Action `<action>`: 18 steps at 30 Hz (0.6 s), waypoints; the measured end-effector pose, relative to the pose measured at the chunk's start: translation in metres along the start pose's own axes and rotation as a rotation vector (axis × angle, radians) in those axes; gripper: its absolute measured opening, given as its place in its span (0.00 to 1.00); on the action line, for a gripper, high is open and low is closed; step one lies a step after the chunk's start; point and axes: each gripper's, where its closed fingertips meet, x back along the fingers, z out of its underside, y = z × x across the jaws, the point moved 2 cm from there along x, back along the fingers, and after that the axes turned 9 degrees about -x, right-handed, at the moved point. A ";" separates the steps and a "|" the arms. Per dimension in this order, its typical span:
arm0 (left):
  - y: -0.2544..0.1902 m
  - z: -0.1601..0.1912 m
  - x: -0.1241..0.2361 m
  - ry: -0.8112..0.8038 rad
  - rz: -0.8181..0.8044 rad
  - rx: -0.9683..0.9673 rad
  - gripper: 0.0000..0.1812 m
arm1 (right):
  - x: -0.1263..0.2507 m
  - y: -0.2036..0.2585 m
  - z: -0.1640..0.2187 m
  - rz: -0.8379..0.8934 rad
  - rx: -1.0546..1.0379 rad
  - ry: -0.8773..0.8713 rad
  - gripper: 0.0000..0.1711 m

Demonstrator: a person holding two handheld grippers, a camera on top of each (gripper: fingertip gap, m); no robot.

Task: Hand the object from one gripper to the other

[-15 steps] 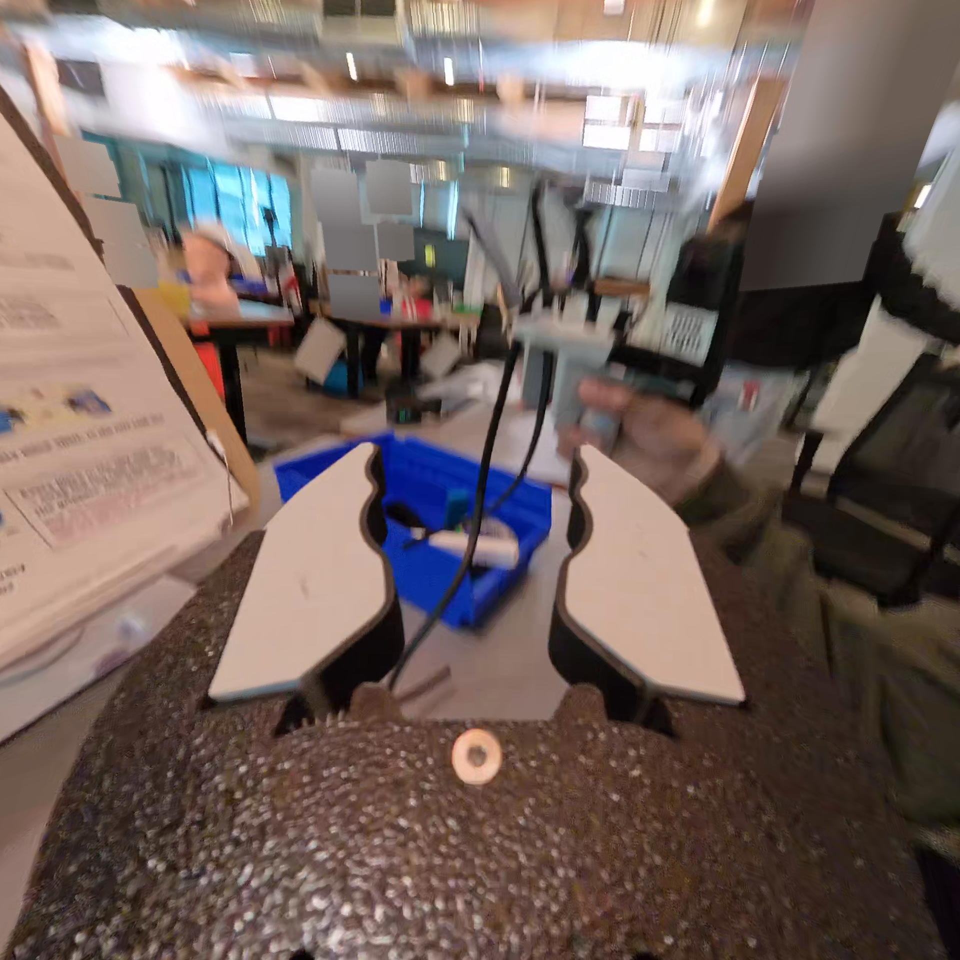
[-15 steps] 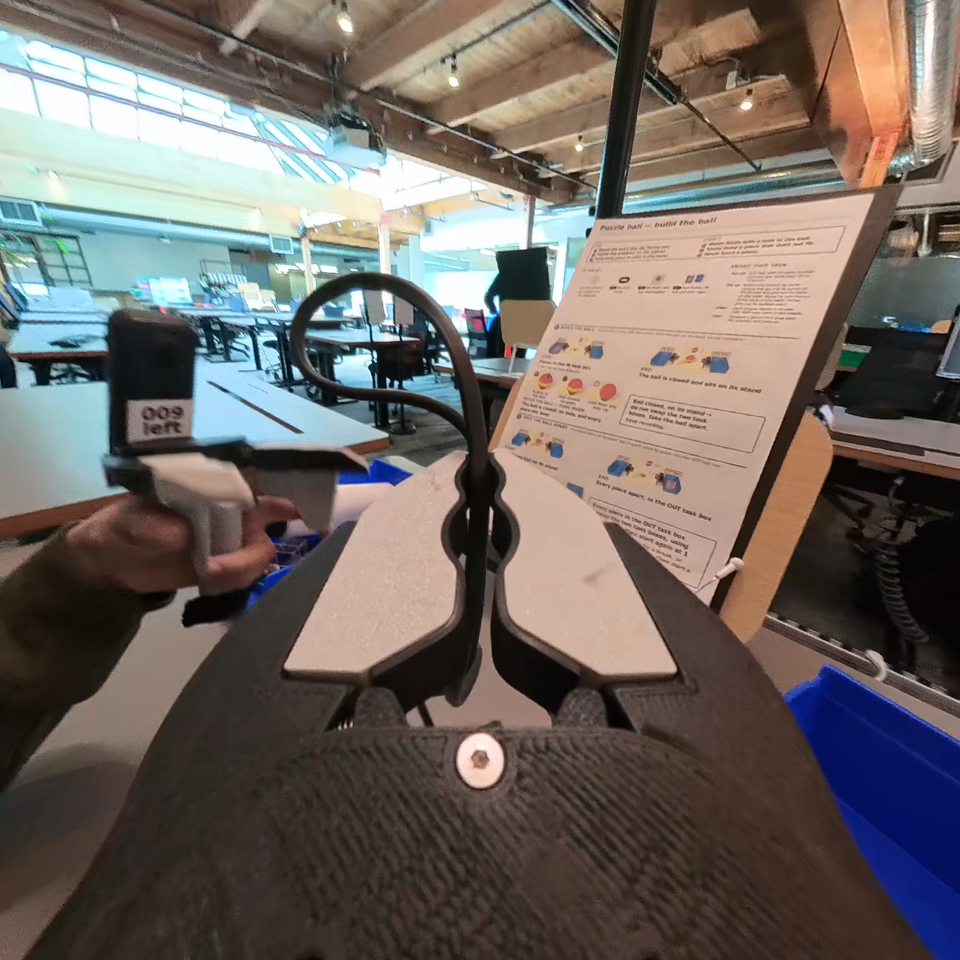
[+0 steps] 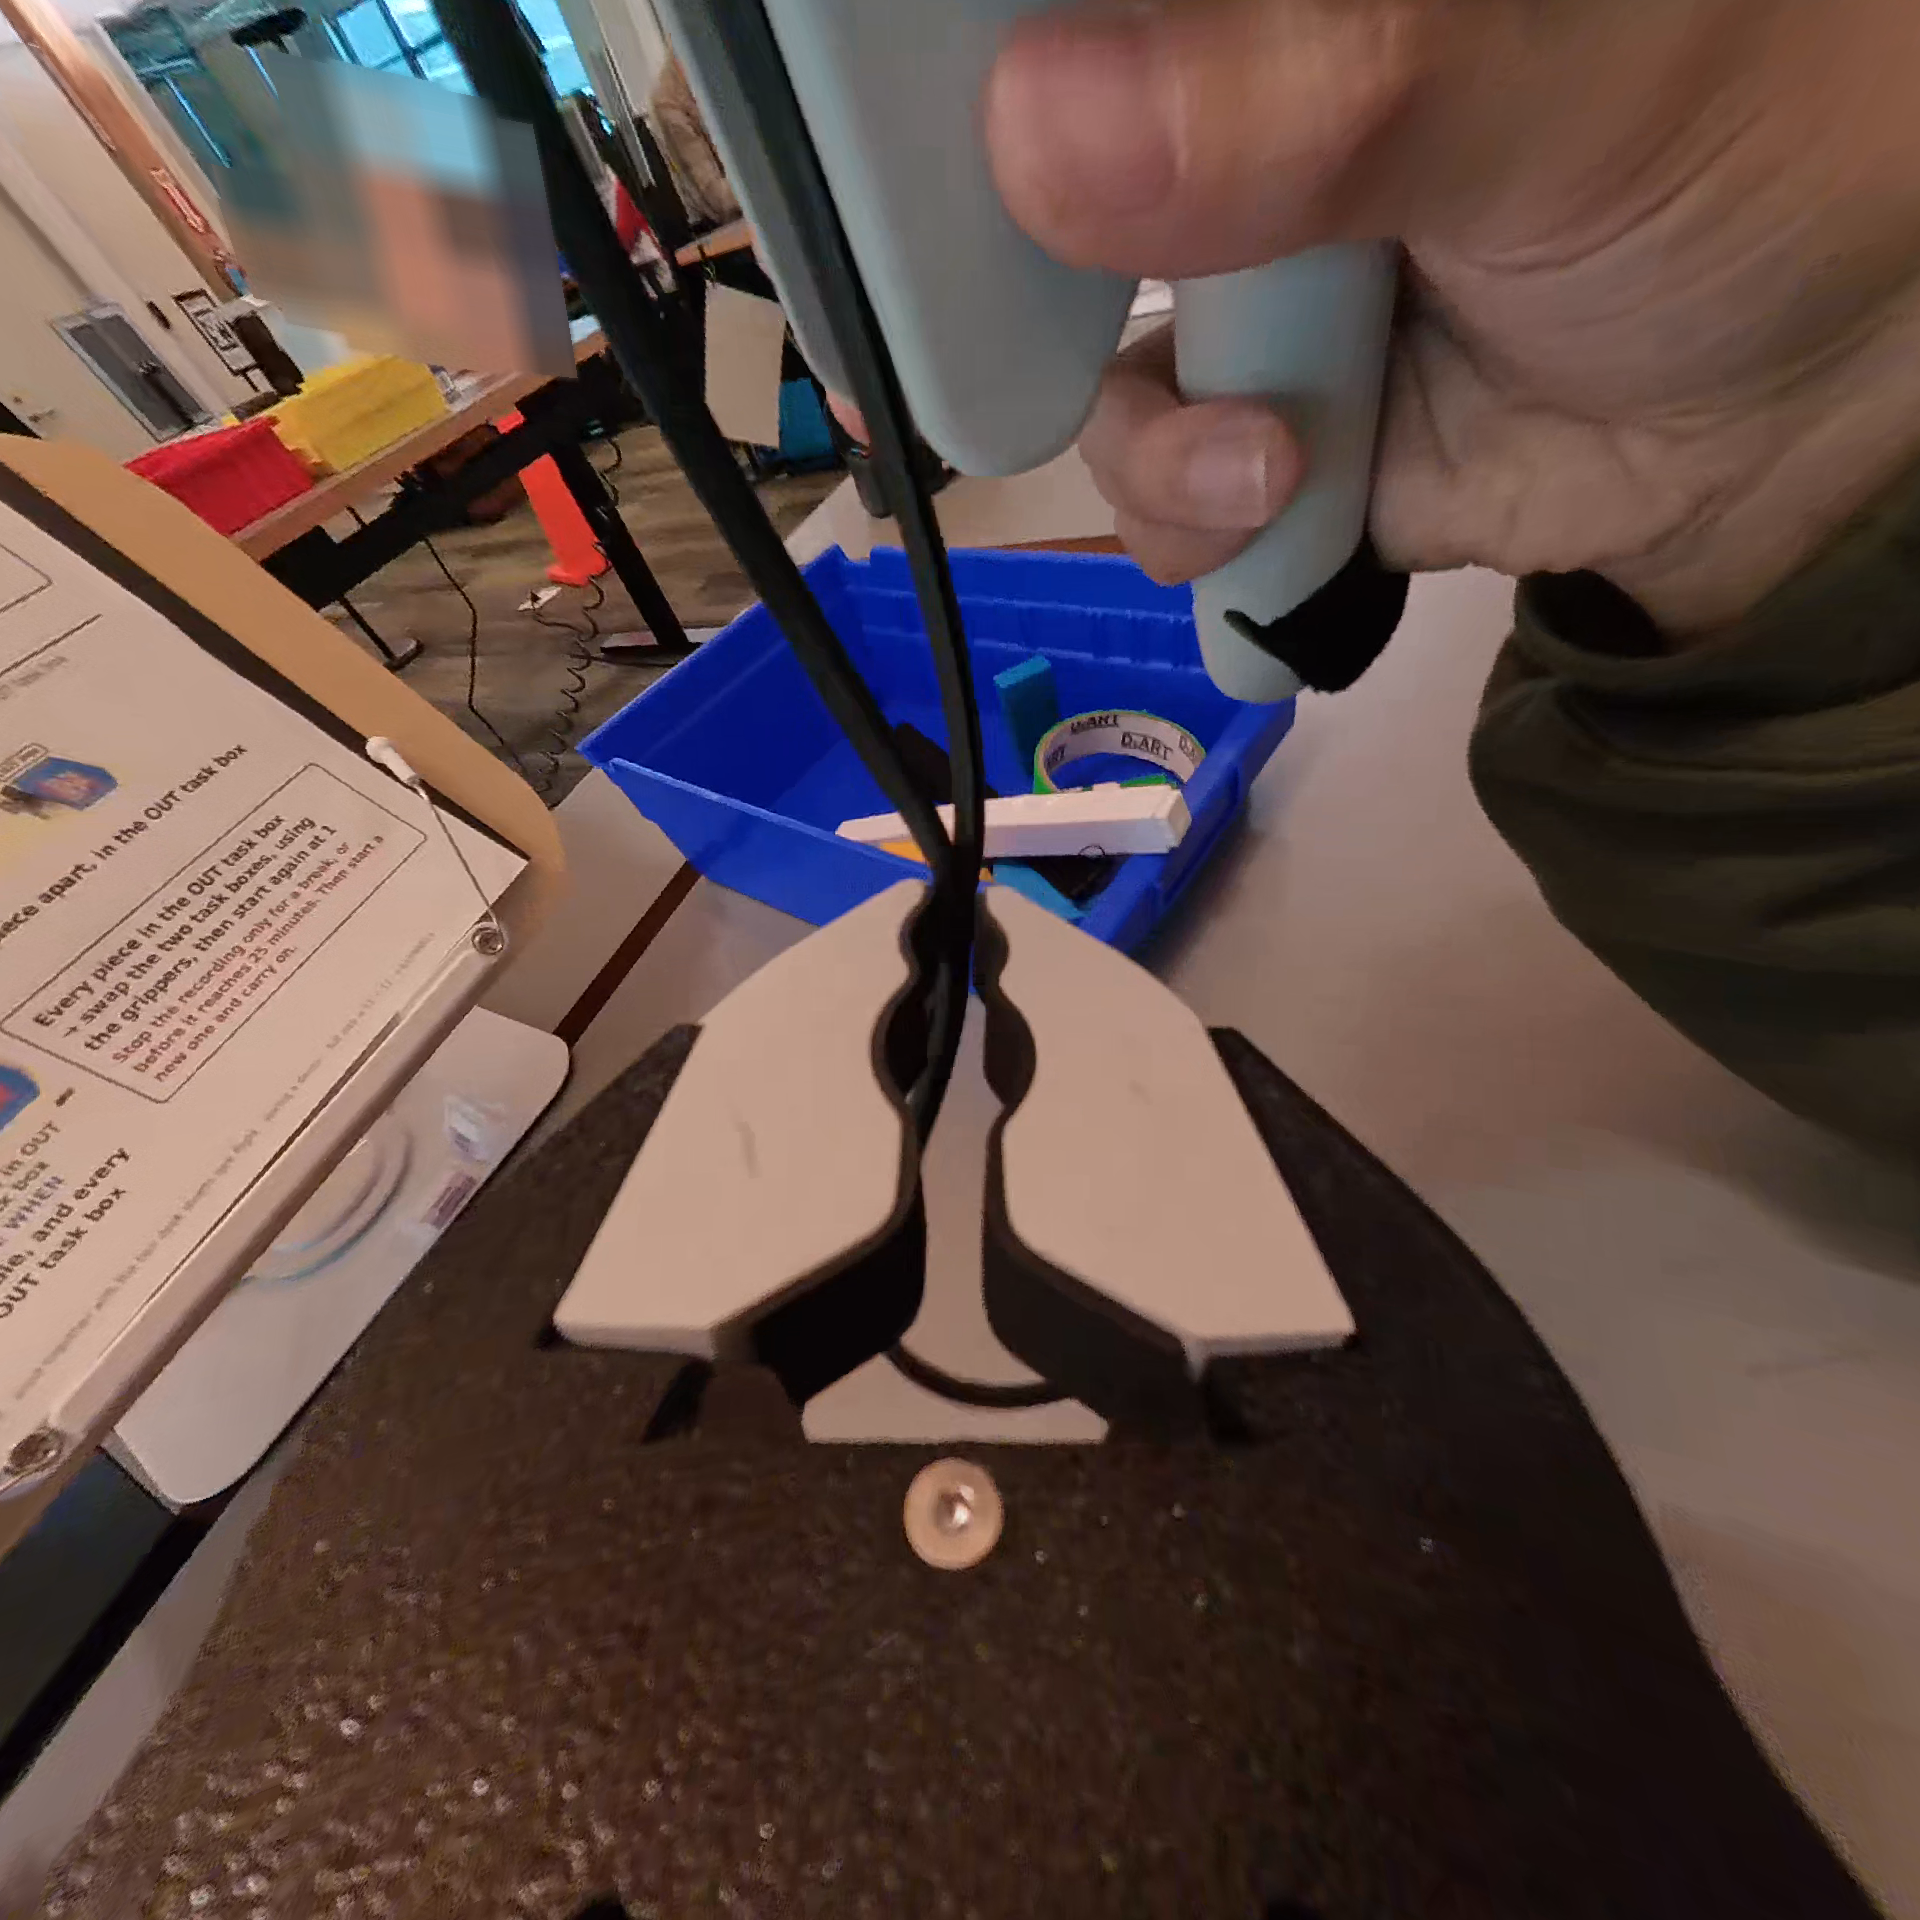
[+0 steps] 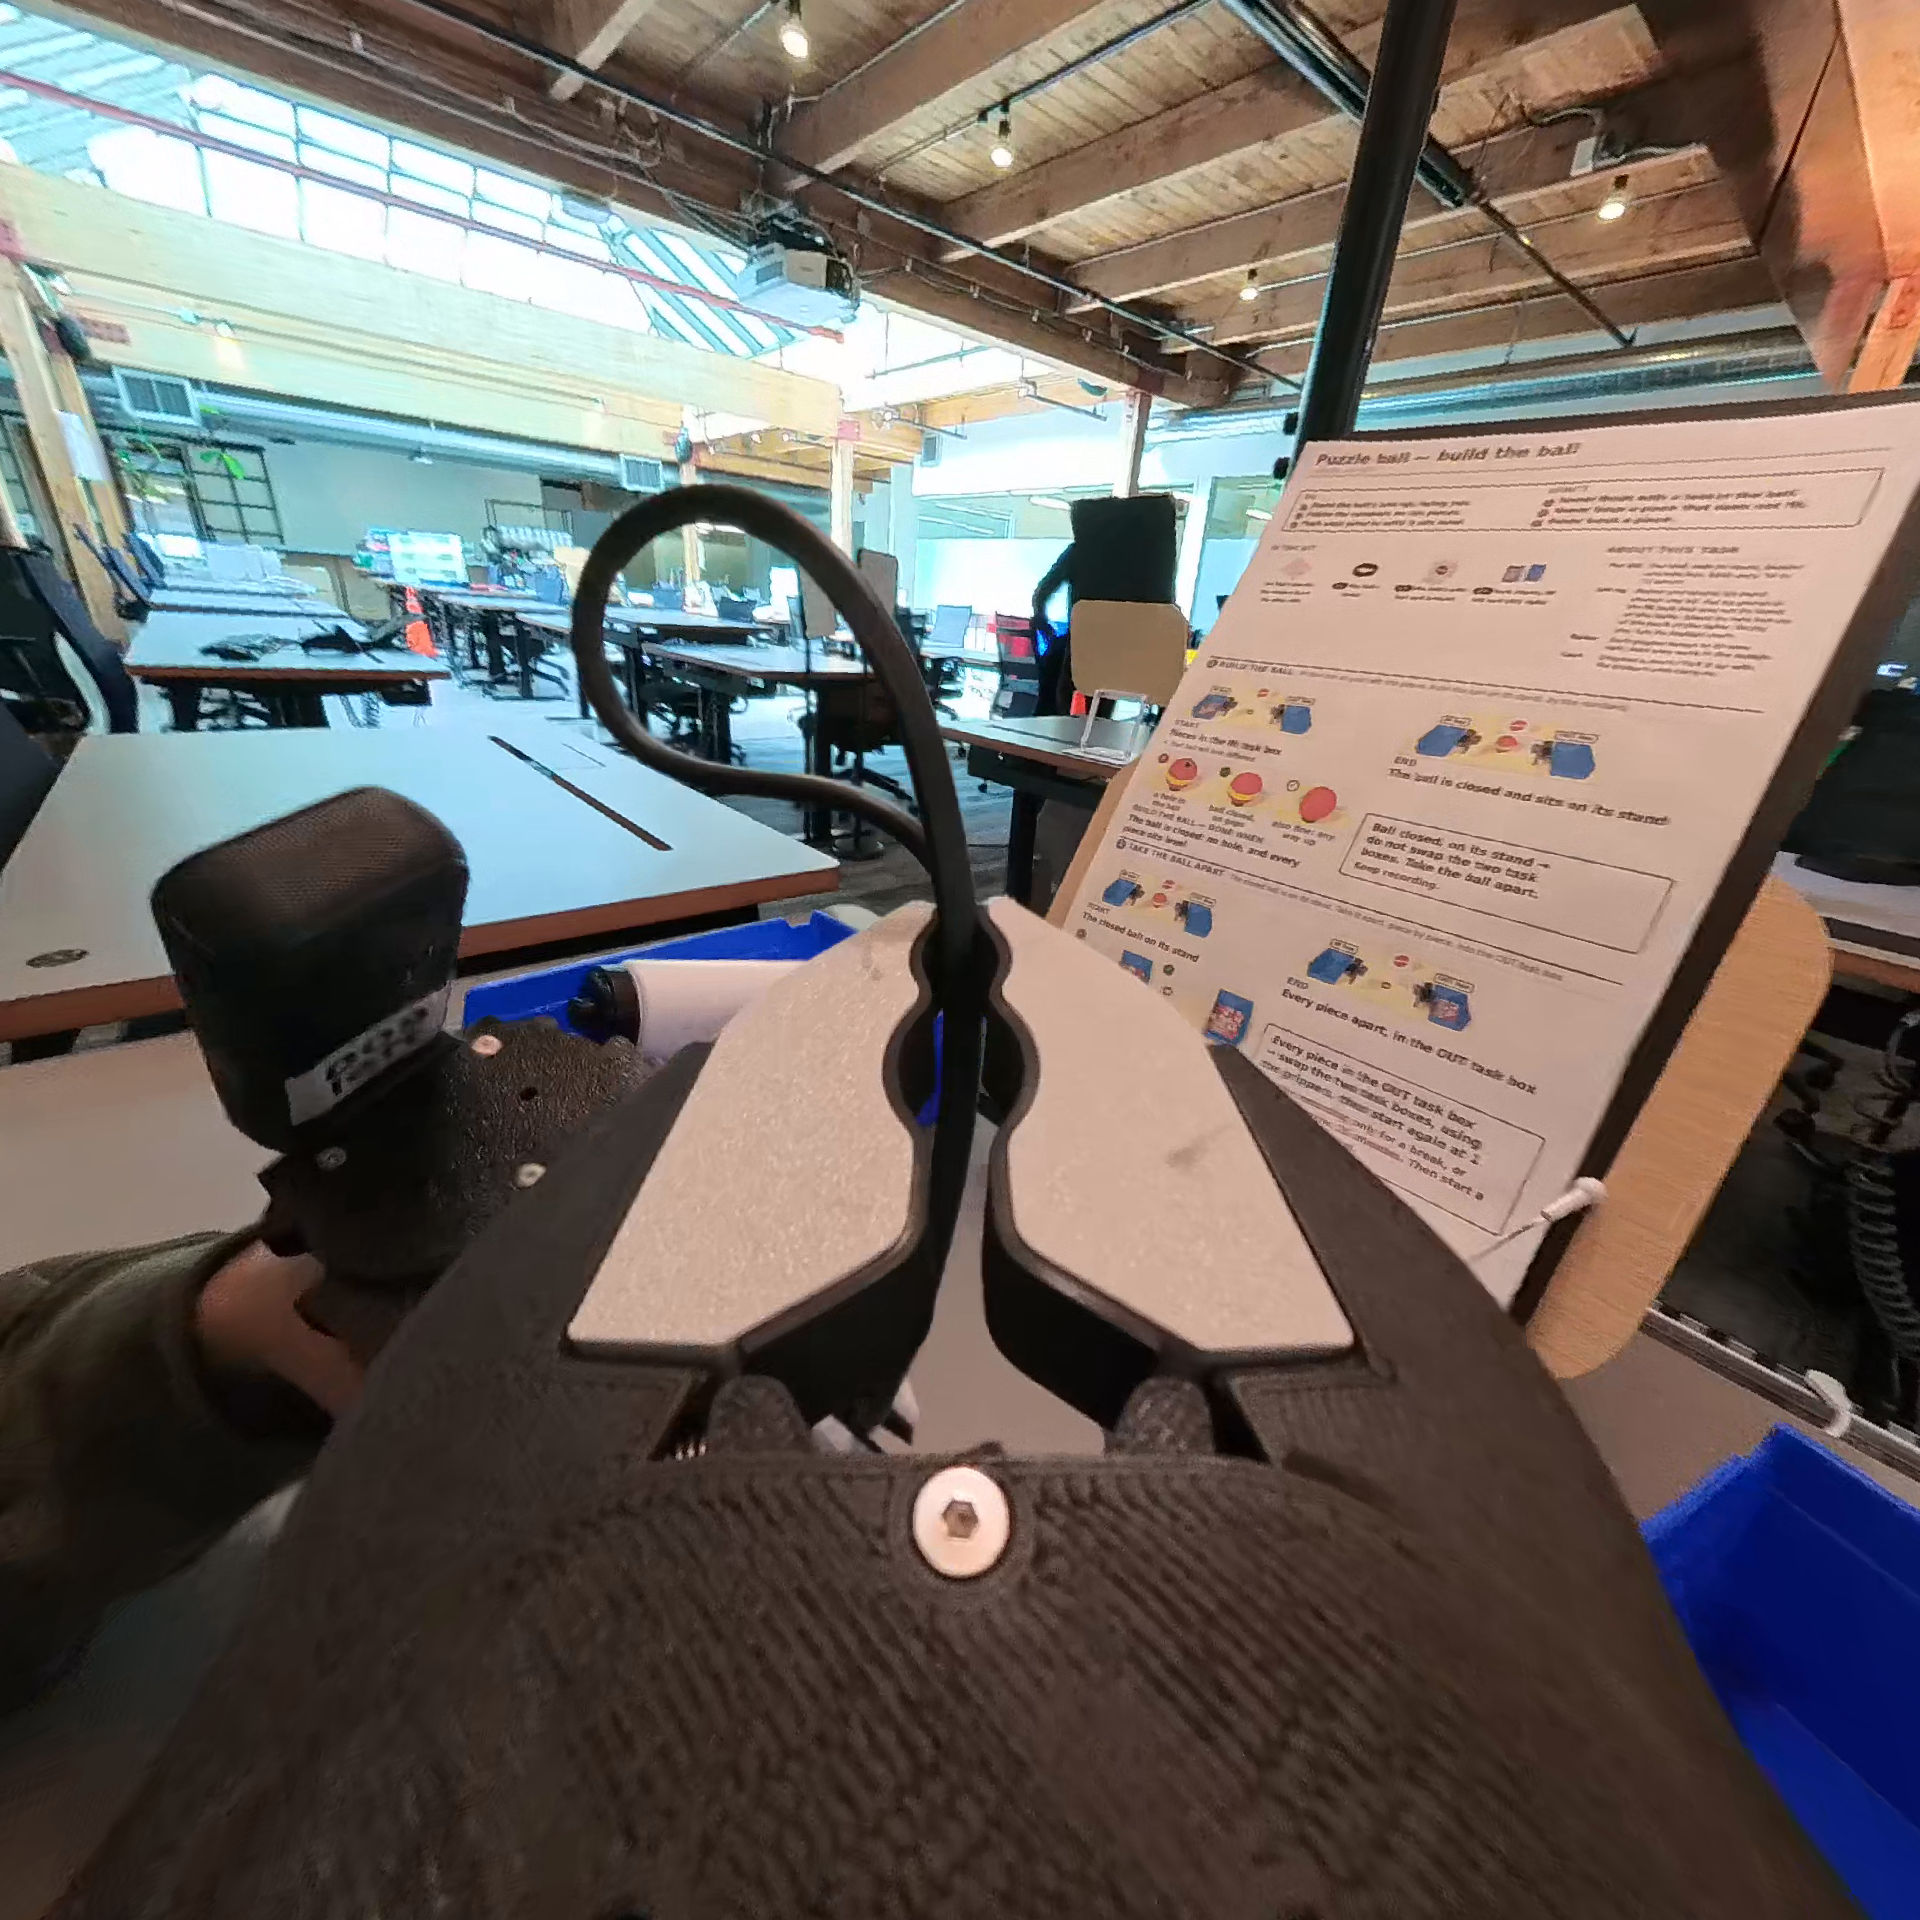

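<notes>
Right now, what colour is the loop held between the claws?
Black. The loop shows best in the right wrist view, rising above the right claw.

A large open hall lies under a timber-beamed ceiling (image 4: pixel 1143 156) with small spot lamps (image 4: pixel 794 40) and bright skylights (image 4: pixel 364 197) at far left, while long rows of pale desks (image 4: pixel 416 821) and dark chairs (image 4: pixel 665 696) recede across the floor.
</notes>
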 end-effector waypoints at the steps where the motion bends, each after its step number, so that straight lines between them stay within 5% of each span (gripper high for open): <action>1: 0.001 0.000 0.002 0.007 0.000 -0.006 0.03 | 0.001 -0.004 0.000 0.024 0.016 -0.001 0.02; 7: 0.007 -0.006 0.019 -0.094 0.149 0.206 0.02 | 0.008 -0.026 0.010 0.099 0.008 0.038 0.04; 13: 0.034 -0.015 0.042 -0.360 0.354 0.762 0.02 | 0.020 -0.045 0.049 0.098 -0.089 0.308 0.48; 18: 0.053 -0.011 0.057 -0.425 0.352 0.855 0.02 | 0.030 -0.049 0.058 0.139 0.032 0.417 0.53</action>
